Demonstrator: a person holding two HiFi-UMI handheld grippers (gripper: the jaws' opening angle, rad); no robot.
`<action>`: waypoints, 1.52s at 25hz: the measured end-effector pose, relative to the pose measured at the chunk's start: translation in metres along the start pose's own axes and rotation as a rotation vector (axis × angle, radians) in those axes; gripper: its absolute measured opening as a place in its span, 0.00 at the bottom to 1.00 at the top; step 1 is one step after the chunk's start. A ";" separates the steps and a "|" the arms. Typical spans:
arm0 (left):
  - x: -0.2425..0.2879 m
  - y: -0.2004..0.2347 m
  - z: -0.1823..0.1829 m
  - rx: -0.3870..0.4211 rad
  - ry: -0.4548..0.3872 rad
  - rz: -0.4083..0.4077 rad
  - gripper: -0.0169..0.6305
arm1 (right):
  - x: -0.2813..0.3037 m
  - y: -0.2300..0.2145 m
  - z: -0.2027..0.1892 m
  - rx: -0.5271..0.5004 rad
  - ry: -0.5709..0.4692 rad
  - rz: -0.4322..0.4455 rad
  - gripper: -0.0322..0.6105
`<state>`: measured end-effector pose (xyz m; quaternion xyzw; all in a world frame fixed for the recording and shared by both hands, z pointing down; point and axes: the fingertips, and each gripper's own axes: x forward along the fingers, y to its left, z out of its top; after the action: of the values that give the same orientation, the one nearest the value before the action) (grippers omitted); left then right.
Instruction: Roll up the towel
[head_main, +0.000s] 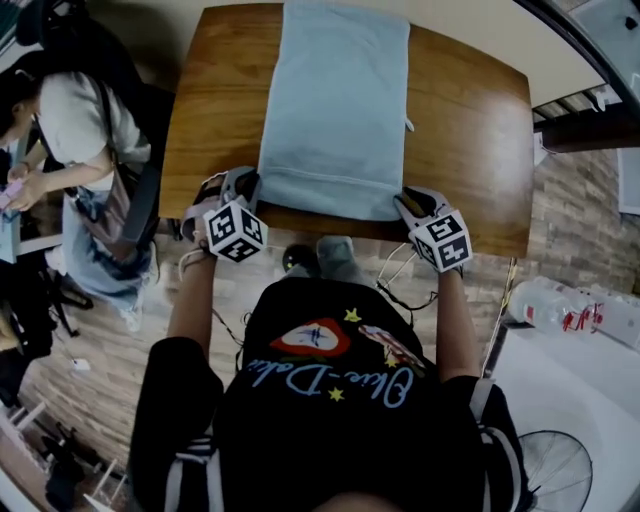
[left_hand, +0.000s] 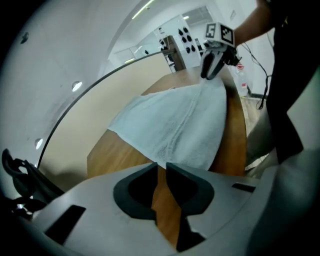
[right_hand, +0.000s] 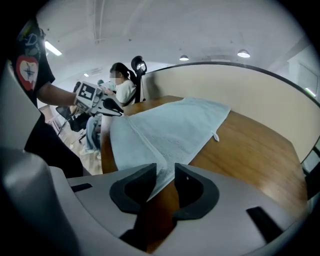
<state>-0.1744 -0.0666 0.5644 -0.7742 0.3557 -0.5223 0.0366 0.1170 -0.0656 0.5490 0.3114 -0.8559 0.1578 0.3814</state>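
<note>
Head view: the towel (head_main: 335, 110) is lying flat on the table (head_main: 470, 120), left gripper (head_main: 235, 188) and right gripper (head_main: 412, 205) sitting at its near corners. Left gripper view — jaws nearly touching, empty. Right gripper view — jaws standing narrowly apart, towel corner lying between them.

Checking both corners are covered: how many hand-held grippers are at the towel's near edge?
2. The left hand-held gripper is at the near left corner of the towel; the right hand-held gripper is at its near right corner. None seems hidden.
</note>
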 end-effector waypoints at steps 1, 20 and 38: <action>-0.001 0.003 -0.002 -0.038 0.000 0.003 0.17 | -0.002 -0.002 -0.002 -0.005 0.012 -0.016 0.21; -0.023 -0.050 -0.006 0.364 0.041 -0.011 0.30 | -0.011 0.059 -0.009 -0.708 0.093 0.102 0.26; -0.028 -0.059 -0.018 0.307 0.096 -0.365 0.07 | -0.015 0.044 -0.011 -0.346 0.054 0.327 0.09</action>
<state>-0.1648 -0.0002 0.5761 -0.7852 0.1276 -0.6044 0.0421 0.1020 -0.0203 0.5432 0.0943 -0.8989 0.0767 0.4211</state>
